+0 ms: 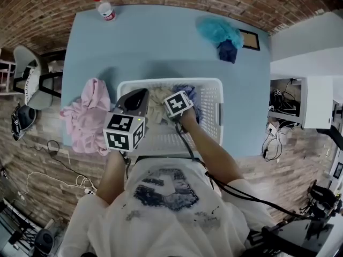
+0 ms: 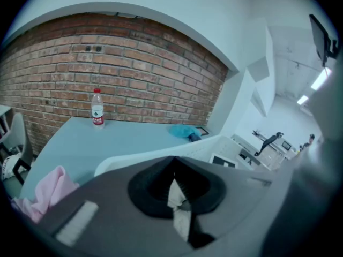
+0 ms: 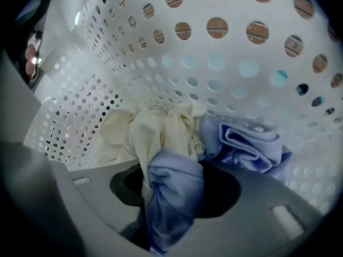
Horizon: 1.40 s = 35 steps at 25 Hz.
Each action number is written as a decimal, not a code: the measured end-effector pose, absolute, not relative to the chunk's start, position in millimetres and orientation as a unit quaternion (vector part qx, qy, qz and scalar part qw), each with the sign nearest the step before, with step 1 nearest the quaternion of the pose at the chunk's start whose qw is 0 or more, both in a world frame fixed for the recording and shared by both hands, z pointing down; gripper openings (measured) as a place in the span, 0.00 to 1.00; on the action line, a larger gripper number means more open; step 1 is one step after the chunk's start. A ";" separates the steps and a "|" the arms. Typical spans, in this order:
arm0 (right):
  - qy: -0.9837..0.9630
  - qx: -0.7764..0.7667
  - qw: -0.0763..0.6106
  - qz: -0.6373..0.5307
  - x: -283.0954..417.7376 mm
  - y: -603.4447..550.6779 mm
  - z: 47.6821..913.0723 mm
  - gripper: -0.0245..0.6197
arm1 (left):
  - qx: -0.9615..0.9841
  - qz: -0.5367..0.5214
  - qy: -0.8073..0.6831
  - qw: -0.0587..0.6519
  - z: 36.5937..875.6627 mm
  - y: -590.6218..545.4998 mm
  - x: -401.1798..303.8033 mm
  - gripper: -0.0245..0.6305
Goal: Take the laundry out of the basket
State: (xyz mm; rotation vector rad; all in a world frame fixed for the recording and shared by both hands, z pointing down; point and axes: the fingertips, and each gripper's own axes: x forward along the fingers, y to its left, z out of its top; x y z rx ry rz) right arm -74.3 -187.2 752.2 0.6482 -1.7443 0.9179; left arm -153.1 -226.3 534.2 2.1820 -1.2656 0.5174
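A white perforated laundry basket stands on the blue table in front of me. My right gripper is down inside it, and in the right gripper view the gripper is shut on a bunched light blue cloth. Behind that lie a cream garment and a folded blue piece against the basket wall. My left gripper hangs over the basket's left part. In its own view the left gripper is shut on a strip of cream cloth.
A pink garment lies heaped on the table left of the basket. At the far side are a teal fluffy item on a dark blue cloth, a small frame and a water bottle. A chair stands left.
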 end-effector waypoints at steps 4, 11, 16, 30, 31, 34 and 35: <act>-0.723 0.268 0.509 0.383 -71.9 -189.0 750.2 0.30 | 0.814 0.192 -0.471 0.281 534.1 -223.1 -151.6 0.02; -0.735 0.262 0.495 0.384 -76.1 -189.7 743.2 0.29 | 0.813 0.187 -0.475 0.280 530.1 -216.6 -154.0 0.02; -0.744 0.267 0.481 0.379 -79.0 -191.7 727.7 0.29 | 0.814 0.189 -0.477 0.271 524.8 -211.8 -156.2 0.02; -0.773 0.322 0.404 0.368 -69.4 -190.0 666.2 0.29 | 0.818 0.177 -0.484 0.254 508.2 -184.9 -166.4 0.02; -0.776 0.326 0.398 0.364 -68.6 -189.4 659.9 0.29 | 0.820 0.177 -0.483 0.251 505.7 -183.3 -166.7 0.02; -0.786 0.338 0.376 0.356 -67.7 -187.5 638.5 0.29 | 0.824 0.176 -0.481 0.242 498.4 -178.8 -167.3 0.02; -0.789 0.342 0.369 0.353 -67.7 -187.8 630.7 0.29 | 0.825 0.176 -0.480 0.240 496.2 -177.8 -167.4 0.02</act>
